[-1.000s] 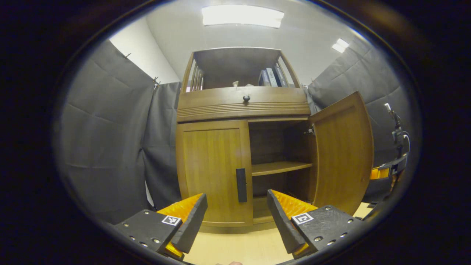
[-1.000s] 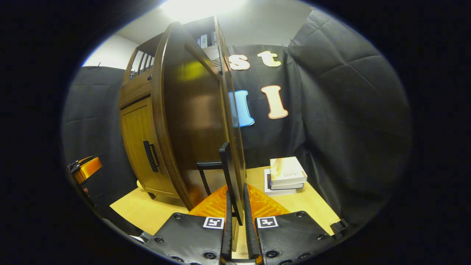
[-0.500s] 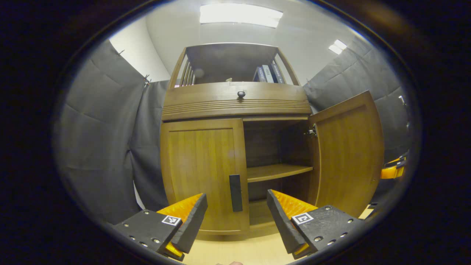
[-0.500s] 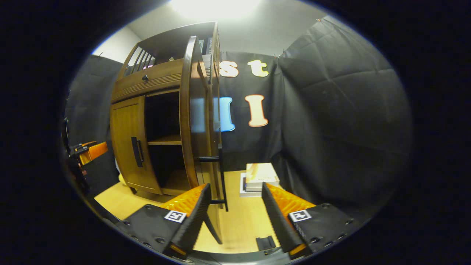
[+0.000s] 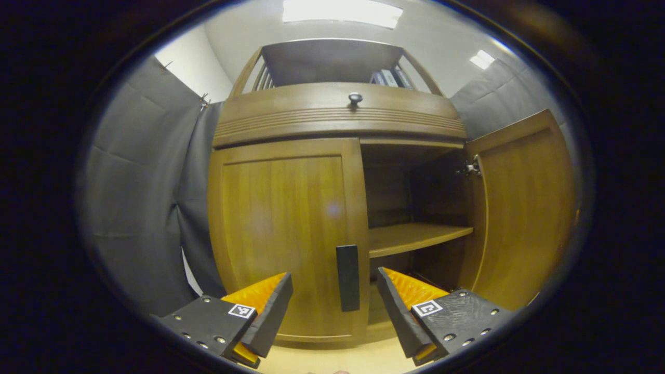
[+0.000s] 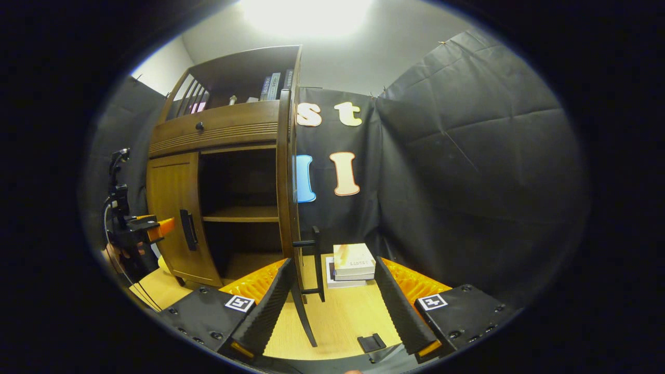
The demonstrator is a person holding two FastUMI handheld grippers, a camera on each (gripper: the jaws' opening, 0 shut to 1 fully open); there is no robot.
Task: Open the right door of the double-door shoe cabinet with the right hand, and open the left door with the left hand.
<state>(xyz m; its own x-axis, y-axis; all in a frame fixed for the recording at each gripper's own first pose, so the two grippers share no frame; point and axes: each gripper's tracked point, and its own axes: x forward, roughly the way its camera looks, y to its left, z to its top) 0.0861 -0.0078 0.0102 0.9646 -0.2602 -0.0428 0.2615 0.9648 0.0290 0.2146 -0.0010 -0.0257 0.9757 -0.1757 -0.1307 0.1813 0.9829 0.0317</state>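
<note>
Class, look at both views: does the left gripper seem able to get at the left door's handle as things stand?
Probably yes. The left gripper is open, and the left door's handle stands upright just ahead between its fingers, with nothing in between.

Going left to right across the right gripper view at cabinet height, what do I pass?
Left gripper → closed left door → its handle → open compartment's shelf → right door edge-on → stack of books.

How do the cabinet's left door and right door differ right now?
The left door is shut flush against the cabinet; the right door is swung wide open, baring the inner shelf. The left door's handle sits ahead of the open left gripper; the right door's handle stands free between the open right gripper's fingers. Both are brown wood.
</note>
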